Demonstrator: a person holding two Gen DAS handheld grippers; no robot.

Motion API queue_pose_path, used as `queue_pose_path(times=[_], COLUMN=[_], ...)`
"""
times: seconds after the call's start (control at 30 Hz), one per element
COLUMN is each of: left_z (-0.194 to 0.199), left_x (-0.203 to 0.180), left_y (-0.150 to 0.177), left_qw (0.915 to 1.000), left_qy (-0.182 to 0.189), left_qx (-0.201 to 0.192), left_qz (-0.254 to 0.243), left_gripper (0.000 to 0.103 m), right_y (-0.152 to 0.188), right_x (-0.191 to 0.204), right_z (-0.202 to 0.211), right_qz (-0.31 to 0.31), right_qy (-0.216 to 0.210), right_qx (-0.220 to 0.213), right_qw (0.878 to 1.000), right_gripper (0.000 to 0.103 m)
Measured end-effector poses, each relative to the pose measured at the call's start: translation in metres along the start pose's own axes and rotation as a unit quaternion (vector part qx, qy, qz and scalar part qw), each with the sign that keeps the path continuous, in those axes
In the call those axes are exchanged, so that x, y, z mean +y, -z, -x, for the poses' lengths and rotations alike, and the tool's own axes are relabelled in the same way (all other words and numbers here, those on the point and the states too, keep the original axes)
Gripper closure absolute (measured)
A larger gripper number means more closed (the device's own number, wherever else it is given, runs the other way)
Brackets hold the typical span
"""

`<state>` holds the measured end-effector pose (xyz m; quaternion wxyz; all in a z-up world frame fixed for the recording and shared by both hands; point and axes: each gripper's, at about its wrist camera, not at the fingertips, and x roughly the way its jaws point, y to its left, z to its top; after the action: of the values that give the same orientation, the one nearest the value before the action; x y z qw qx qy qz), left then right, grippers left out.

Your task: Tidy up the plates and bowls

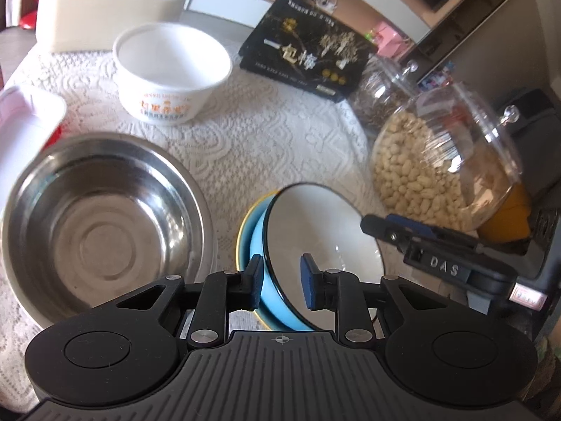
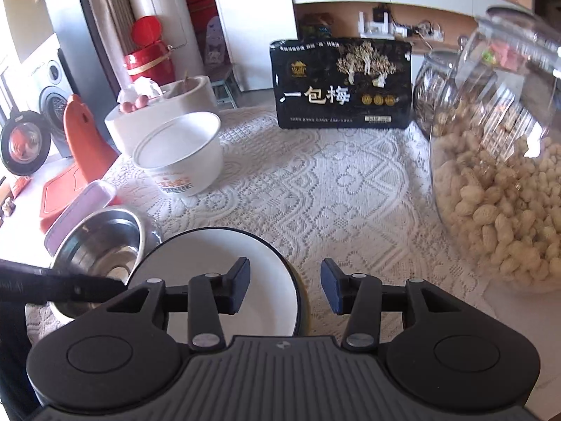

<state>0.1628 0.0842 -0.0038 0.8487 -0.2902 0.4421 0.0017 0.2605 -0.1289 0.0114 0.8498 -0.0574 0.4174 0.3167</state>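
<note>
Left gripper (image 1: 280, 282) straddled the black rim of the tilted blue bowl (image 1: 277, 298), pads not quite touching, over a yellow-rimmed dish (image 1: 245, 231) beside the steel bowl (image 1: 98, 221). Right gripper (image 2: 285, 286) spread wide, empty, above lace tablecloth (image 2: 315, 189). White printed bowl (image 2: 182, 154) farther back.

We see a lace-covered bench (image 2: 350, 189) carrying a steel bowl (image 1: 101, 231), white bowl (image 1: 171, 73), black packet (image 2: 342, 84) and peanut jar (image 2: 498, 182).
</note>
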Motion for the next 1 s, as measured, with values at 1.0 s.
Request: queue_pose_path(times=[1.0], left_z=[0.015], left_x=[0.009], left_y=[-0.01], left_qw=[0.9989], left_qy=[0.001], left_qx=[-0.044], left_qz=[-0.018], left_gripper=[0.079], right_y=[0.005], right_x=[0.016], right_z=[-0.012], right_qz=[0.054], right_qy=[0.032], right_qx=[-0.018], right_qw=[0.998], right_gripper=[0.059])
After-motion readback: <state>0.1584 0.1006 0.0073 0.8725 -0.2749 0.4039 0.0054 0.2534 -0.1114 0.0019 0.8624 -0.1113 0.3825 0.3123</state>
